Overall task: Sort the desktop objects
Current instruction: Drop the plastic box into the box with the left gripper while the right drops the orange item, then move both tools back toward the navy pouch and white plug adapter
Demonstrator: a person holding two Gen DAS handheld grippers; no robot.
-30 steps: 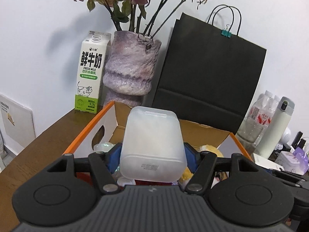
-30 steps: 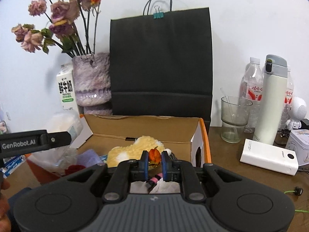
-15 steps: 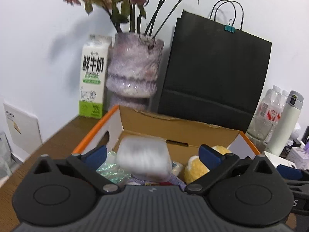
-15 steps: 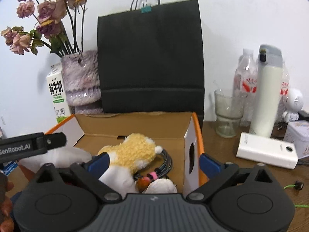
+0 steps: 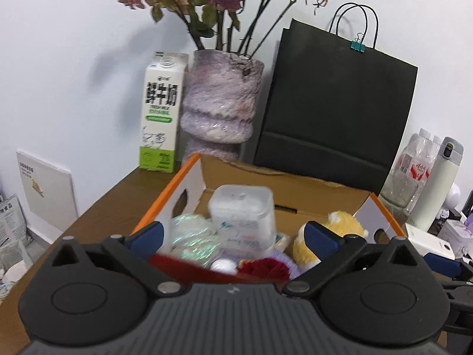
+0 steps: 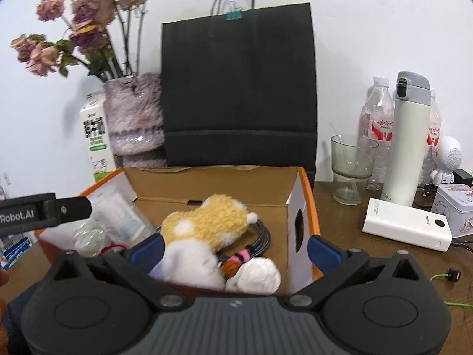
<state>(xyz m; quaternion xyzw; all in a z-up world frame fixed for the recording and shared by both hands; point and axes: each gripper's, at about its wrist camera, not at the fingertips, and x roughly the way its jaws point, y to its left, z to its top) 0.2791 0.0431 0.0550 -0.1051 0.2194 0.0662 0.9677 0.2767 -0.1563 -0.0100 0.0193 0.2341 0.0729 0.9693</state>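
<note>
A cardboard box (image 5: 189,177) with orange edges holds several things. Among them a translucent plastic case (image 5: 242,216) stands free beside shiny wrapped pieces (image 5: 192,230) and red yarn (image 5: 263,267). My left gripper (image 5: 233,233) hangs open just above the box's near side, touching nothing. In the right wrist view the box (image 6: 295,207) holds a yellow plush toy (image 6: 207,222), a black cable (image 6: 263,236), a small orange and pink item (image 6: 233,261) and a white ball (image 6: 260,275). My right gripper (image 6: 235,247) is over them, its jaws opening with nothing gripped.
Behind the box stand a black paper bag (image 6: 239,88), a purple vase of dried roses (image 5: 221,100) and a milk carton (image 5: 161,112). To the right are a glass (image 6: 351,171), a white flask (image 6: 408,142), water bottles (image 6: 375,124), a white power bank (image 6: 408,224) and a tin (image 6: 455,207).
My left gripper opened and let go of the translucent case, which dropped into the box. My right gripper went from shut on the small orange item to wide open, and that item lies in the box.
</note>
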